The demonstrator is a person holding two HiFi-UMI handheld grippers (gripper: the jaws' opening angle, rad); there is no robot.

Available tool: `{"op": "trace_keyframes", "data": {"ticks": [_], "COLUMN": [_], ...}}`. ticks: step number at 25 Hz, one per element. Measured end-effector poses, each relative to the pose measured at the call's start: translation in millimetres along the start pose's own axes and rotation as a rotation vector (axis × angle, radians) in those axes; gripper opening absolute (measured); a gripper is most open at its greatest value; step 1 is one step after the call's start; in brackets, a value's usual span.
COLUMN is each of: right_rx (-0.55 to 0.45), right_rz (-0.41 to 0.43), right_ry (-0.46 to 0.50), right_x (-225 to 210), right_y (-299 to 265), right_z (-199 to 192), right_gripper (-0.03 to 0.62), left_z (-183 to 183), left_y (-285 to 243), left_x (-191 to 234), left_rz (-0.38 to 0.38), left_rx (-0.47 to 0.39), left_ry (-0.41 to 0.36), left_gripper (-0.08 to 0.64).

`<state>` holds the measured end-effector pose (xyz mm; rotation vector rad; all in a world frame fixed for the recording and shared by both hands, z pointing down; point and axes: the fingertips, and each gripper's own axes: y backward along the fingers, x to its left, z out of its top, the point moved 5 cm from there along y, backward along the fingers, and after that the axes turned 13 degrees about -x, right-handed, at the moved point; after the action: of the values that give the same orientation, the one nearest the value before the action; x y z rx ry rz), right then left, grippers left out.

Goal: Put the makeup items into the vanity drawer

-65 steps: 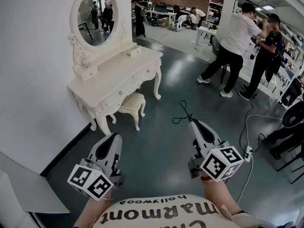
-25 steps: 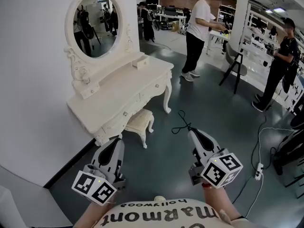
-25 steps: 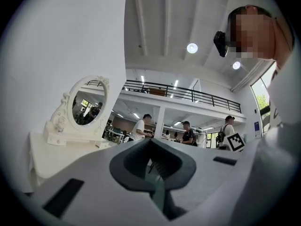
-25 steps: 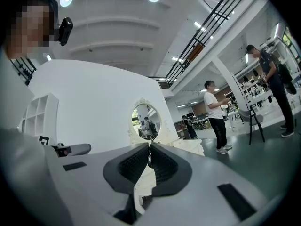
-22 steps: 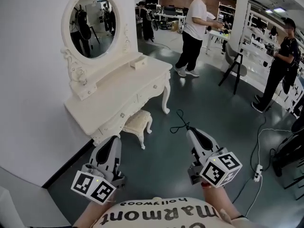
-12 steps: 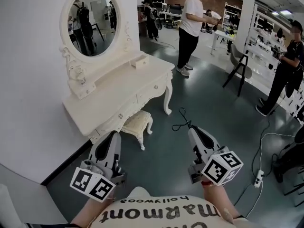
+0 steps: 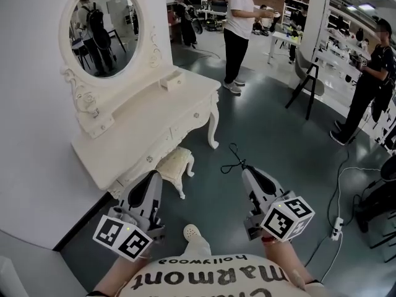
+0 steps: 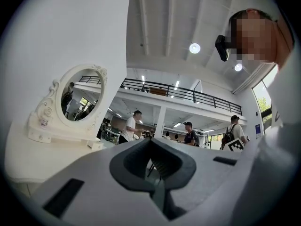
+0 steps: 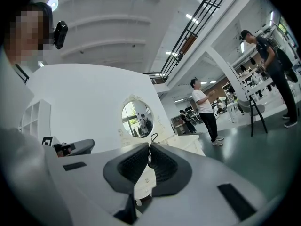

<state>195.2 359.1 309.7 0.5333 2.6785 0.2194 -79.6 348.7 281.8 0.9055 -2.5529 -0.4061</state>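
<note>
While left tongs and right tongs are being held clenched and empty, the vanity drawer is lying ahead-left, under the front edge of the worktop, nearer the left tongs; no makeup items are being made out.

Cream shirt, dark lettering across front. One white shoe. Left gripper and right gripper: grey shells, dark ribbed pads, each with a white cube of black square markers.
</note>
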Motion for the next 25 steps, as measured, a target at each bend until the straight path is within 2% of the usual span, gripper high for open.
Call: {"op": "trace_keyframes", "data": {"ticks": [5, 14, 25], "right_rx": [0.01, 0.013, -0.019], "right_rz": [-0.003, 0.001, 0.003], "right_ry": [0.021, 0.055, 0.05], "right_x": [-18.5, -38.6, -64.6], "right_y": [-46.2, -133.7, -236.6], "right_z": [-5.6, -1.0, 0.3], "right_gripper": [0.038, 0.038, 0.038], "left_z": [-13.8, -15.6, 0.5], "left_y": [-36.8, -102.6, -176.1], "left_x": [36.6, 103.6, 180.8], "left_rz": [0.002, 0.028, -0.001], "left_rx": [0.008, 0.003, -0.008], "left_ry": [0.03, 0.043, 0.005], "left_gripper": [0.008, 0.008, 0.008]}}
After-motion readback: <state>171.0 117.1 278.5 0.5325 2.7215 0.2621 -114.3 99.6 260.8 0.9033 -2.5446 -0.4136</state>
